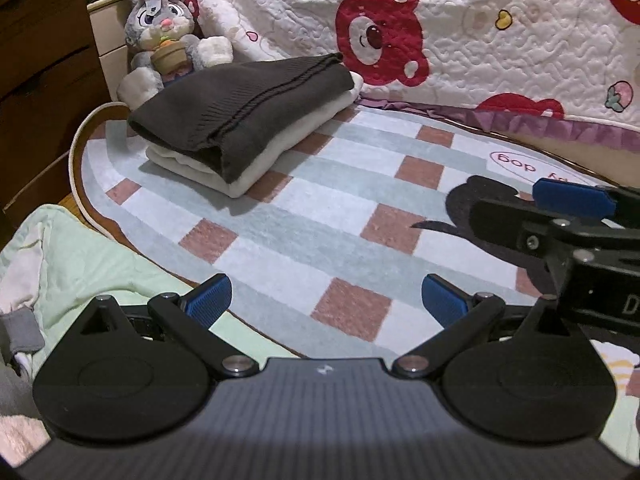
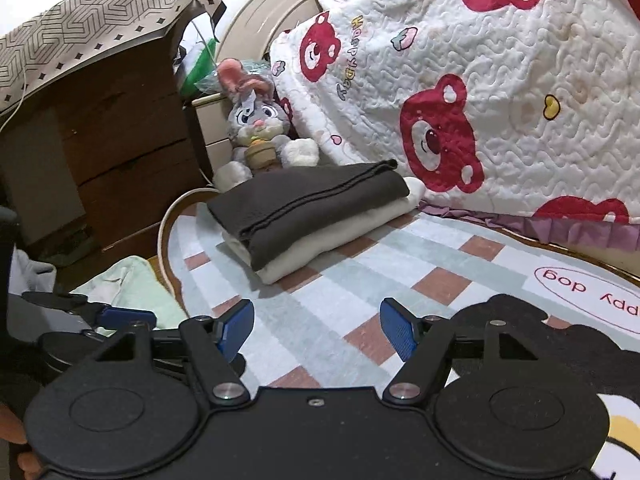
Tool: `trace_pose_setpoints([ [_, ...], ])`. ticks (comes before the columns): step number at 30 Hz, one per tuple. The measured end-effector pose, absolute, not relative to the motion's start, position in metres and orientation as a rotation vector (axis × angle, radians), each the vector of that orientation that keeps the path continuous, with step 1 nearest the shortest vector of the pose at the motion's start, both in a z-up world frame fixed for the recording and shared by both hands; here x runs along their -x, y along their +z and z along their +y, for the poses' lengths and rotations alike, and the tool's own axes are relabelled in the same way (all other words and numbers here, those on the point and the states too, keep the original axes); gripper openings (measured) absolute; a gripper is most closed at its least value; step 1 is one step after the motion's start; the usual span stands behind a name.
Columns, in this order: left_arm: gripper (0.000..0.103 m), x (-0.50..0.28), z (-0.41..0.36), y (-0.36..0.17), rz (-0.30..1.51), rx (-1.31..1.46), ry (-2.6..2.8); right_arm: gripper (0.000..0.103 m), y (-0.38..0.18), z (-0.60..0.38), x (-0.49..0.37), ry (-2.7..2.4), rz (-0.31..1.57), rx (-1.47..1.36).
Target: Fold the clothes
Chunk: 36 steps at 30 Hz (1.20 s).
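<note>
Here two folded garments (image 1: 240, 120) (dark atop cream) lie stacked; both claws, left claw (image 1: 326, 300) and right claw (image 2: 318, 328), gape empty.

Ahead of the tongs, dark brown sweater (image 1: 240, 112) over cream garment (image 1: 248, 160); checked rug (image 1: 340, 216) grey-green, white, pink; quilt (image 1: 500, 40) white, red bears.

A home bedroom: bear-print quilt (image 2: 500, 92) on bed; plush rabbit (image 2: 260, 128); wooden dresser (image 2: 120, 152).
</note>
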State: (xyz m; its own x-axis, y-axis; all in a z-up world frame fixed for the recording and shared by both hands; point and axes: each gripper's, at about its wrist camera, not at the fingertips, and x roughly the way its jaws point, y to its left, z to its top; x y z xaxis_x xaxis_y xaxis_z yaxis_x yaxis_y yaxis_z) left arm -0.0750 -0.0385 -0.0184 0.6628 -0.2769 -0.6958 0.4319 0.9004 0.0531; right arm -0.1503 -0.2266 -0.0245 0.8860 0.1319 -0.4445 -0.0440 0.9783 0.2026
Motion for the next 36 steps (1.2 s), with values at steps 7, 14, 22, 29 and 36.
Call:
trace_pose_setpoints([
  [7,0.103,0.085,-0.034,-0.017,0.748,-0.219,-0.406,0.074,-0.024,-0.229,0.159,0.023,0.479,-0.199],
  [14,0.103,0.091,-0.031,-0.016,0.741,-0.213,-0.415,0.074,-0.026,-0.227,0.163,0.010,0.497,-0.177],
  [22,0.103,0.094,-0.029,-0.015,0.730,-0.208,-0.421,0.074,-0.027,-0.222,0.164,0.005,0.502,-0.157],
  [29,0.103,0.091,-0.024,-0.015,0.752,-0.181,-0.428,0.074,-0.025,-0.220,0.163,-0.003,0.519,-0.168],
  [36,0.103,0.090,-0.020,-0.014,0.754,-0.177,-0.425,0.074,-0.023,-0.217,0.163,-0.008,0.526,-0.173],
])
